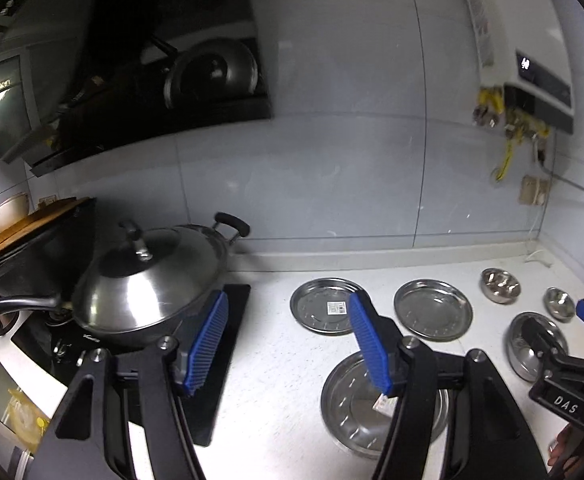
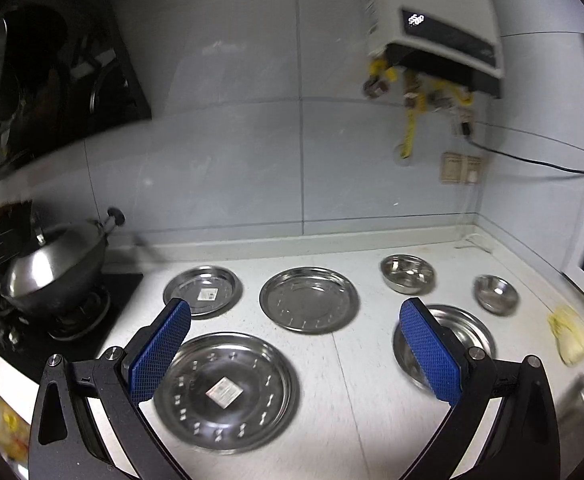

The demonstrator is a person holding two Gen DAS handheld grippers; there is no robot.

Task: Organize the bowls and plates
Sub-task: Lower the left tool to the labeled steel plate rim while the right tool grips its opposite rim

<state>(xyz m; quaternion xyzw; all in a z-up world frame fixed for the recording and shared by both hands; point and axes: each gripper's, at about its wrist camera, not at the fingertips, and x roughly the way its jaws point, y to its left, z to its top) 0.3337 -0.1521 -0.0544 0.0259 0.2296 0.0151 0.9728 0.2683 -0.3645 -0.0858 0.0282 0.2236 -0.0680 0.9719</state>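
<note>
Three steel plates lie on the white counter: a near one with a sticker (image 2: 228, 392) (image 1: 356, 408), a far left one with a sticker (image 2: 203, 290) (image 1: 326, 306), and a far middle one (image 2: 309, 299) (image 1: 433, 309). Three steel bowls stand to the right: a large near one (image 2: 468, 332) (image 1: 532, 344), a far one (image 2: 407, 273) (image 1: 500, 285) and a small one (image 2: 496, 294) (image 1: 559, 303). My left gripper (image 1: 290, 342) is open and empty above the counter, between the stove and the plates. My right gripper (image 2: 294, 354) is open and empty, over the near plate and the large bowl.
A lidded wok (image 1: 148, 284) sits on the black stove (image 1: 220, 360) at the left, under a range hood (image 1: 124, 60). A water heater (image 2: 436, 36) with yellow pipes hangs on the tiled wall. A pale leafy scrap (image 2: 568, 336) lies at the counter's right.
</note>
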